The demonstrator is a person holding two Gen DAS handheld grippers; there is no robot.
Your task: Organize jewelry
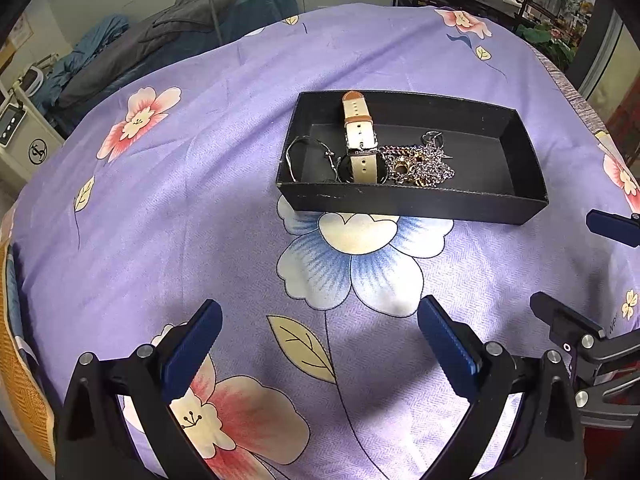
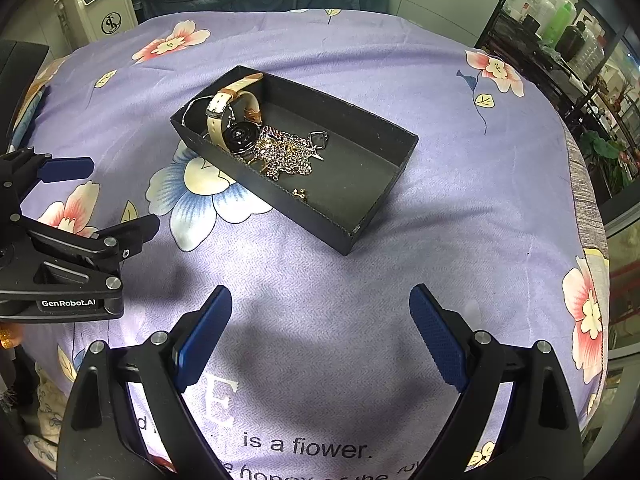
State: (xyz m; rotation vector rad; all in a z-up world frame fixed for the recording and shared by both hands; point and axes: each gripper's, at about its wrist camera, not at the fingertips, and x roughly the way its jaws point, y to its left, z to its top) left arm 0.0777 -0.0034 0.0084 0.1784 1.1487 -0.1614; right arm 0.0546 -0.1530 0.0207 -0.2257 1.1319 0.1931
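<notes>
Black tray (image 1: pixel 416 202) holds jewelry; both grippers' fingers (image 1: pixel 196 350) (image 2: pixel 436 344) spread wide, empty, near cloth.

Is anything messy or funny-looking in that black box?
Yes. In the black box, the chains lie tangled in one heap against the watch, whose strap sticks up over the box's rim. One tiny gold piece sits apart from the pile. Everything crowds one end; the other end is bare.
</notes>
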